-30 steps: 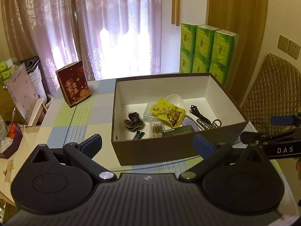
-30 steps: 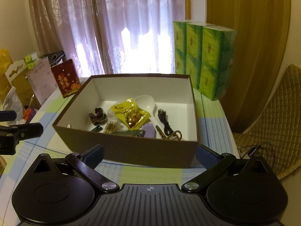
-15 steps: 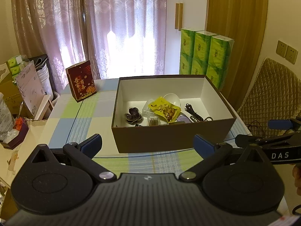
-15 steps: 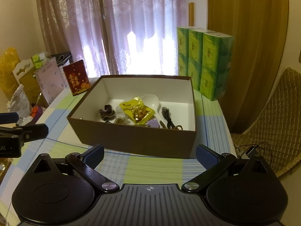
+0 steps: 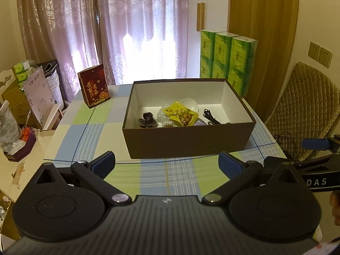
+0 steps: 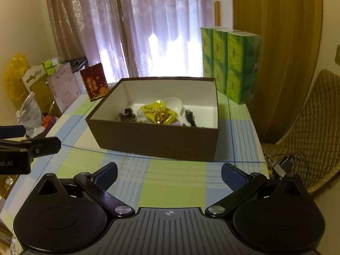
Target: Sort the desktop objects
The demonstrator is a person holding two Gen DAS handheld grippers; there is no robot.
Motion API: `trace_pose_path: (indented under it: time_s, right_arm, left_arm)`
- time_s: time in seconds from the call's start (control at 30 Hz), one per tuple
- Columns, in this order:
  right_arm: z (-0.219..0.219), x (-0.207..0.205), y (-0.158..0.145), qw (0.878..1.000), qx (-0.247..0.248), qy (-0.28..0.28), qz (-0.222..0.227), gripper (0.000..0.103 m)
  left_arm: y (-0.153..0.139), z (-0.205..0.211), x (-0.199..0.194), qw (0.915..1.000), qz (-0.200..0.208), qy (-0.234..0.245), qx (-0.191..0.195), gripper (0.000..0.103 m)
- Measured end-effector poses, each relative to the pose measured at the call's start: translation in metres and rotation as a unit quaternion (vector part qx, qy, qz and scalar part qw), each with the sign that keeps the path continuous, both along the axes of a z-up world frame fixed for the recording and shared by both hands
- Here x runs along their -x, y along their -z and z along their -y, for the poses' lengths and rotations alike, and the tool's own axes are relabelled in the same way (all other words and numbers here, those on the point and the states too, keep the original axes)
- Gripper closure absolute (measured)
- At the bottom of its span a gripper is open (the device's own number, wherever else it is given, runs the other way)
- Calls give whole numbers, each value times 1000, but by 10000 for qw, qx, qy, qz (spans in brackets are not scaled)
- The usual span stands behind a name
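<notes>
Both the left gripper (image 5: 165, 162) and right gripper (image 6: 169, 173) hover spread and empty near the open brown cardboard box (image 5: 189, 140), where small items sit gathered, apparently sorted.

I'm in a home: lace curtains (image 5: 140, 21), checked tablecloth (image 5: 89, 127), quilted chair (image 5: 306, 106), stacked tissue packs (image 5: 227, 61).

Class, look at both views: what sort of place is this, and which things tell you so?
Most likely a room in a home. Lace curtains cover a bright window, packs of green tissue boxes are stacked at the table's far corner, and a checked tablecloth covers the table.
</notes>
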State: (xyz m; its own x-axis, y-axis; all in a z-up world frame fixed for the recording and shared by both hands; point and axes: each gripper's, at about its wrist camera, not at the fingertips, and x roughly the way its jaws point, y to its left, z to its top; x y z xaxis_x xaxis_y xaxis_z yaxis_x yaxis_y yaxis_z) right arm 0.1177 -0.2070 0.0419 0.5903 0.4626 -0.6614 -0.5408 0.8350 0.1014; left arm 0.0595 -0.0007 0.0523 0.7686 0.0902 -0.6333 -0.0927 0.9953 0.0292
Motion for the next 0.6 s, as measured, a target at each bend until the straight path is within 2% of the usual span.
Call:
trace_pose_path:
  time_s: [0.6]
  right_arm:
    - [21,16,9,9998,-9,-199,-2,2]
  left_arm:
    - [9,31,32,9997,-136,-98,-172,1]
